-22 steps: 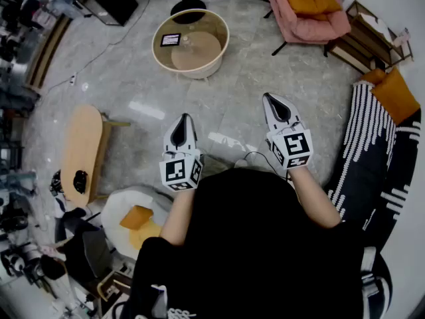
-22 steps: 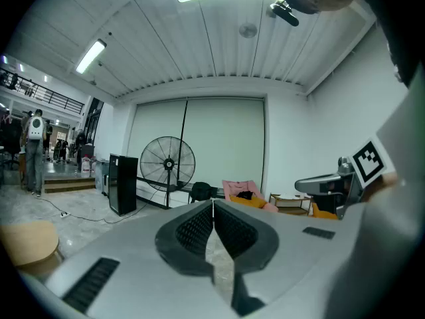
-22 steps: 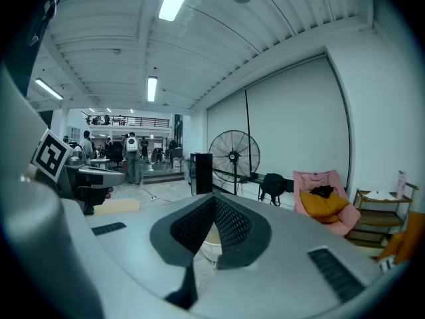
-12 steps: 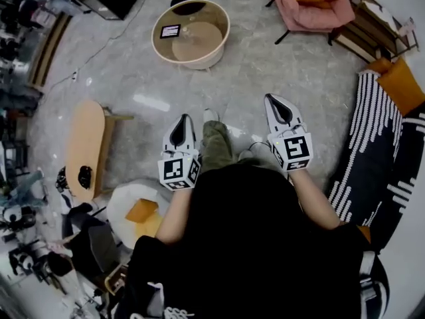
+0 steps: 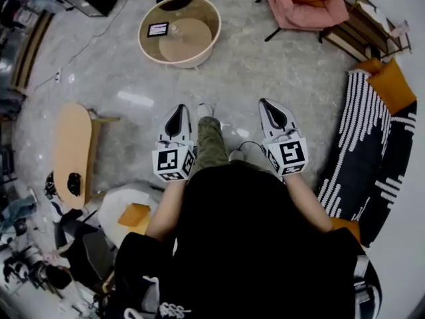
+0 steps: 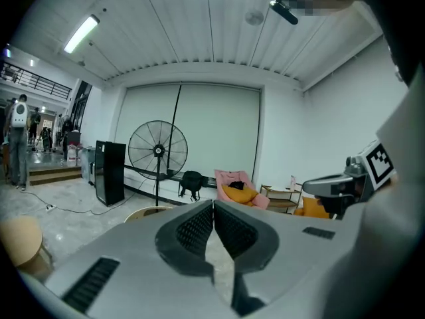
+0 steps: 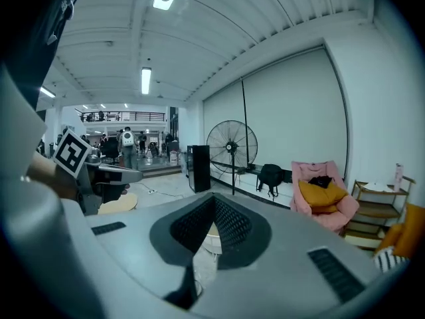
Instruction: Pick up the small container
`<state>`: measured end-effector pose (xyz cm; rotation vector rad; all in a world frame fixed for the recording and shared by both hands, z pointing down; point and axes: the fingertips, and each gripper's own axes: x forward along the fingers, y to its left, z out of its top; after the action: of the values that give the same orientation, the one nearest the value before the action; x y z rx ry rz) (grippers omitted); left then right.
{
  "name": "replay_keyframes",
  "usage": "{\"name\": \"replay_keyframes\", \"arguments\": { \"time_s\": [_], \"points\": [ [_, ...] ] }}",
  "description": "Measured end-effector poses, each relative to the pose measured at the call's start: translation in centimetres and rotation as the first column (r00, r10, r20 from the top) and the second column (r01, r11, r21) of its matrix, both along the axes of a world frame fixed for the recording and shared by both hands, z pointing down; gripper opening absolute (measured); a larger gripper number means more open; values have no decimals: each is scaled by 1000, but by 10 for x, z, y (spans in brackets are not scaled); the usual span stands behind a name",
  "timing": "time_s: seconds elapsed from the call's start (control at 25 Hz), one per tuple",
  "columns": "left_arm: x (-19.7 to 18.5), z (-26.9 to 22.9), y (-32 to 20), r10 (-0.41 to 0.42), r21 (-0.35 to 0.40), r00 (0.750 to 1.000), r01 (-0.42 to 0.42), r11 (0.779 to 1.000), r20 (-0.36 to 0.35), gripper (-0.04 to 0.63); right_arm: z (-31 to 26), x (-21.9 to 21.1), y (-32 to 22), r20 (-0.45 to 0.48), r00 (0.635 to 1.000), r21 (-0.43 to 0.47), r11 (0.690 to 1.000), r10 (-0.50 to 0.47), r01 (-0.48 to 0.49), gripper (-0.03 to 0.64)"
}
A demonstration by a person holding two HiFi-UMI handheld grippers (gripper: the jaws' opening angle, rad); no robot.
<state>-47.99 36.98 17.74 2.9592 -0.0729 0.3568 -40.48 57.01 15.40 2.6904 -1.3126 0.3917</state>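
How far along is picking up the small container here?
Done: nothing visible. In hand: nothing; the left gripper and right gripper are both shut and empty, held out over the grey floor. Remaining: reaching the round beige table ahead, then the whole grasp and lift.

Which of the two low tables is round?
The pale rimmed table at the head view's top. The other, the wooden table at the left, is a long oval.
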Motion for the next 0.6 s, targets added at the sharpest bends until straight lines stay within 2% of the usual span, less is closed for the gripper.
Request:
{"name": "replay_keyframes", "arguments": {
  "time_s": [0.16, 0.24, 0.32, 0.48, 0.6],
  "points": [
    [37, 4, -36, 13, -65, 999, -17, 998, -51, 25, 7, 32, -43, 4, 999, -37, 999, -37, 37, 17],
    [55, 3, -50, 34, -64, 996, -39, 997, -80, 25, 8, 53, -67, -11, 999, -64, 997, -53, 52, 17],
    [75, 3, -69, 47, -38, 996, -50, 998, -79, 25, 10, 78, -95, -11, 998, -76, 995, -63, 62, 17],
    [116, 4, -120, 50, -69, 997, -54, 996, -65, 25, 4, 124, -150, 34, 998, -61, 997, -49, 51, 17],
    [149, 2, -158, 48, -65, 996, -52, 997, -71, 25, 0, 152, -180, 38, 999, -66, 997, -36, 38, 17]
  ]
}}
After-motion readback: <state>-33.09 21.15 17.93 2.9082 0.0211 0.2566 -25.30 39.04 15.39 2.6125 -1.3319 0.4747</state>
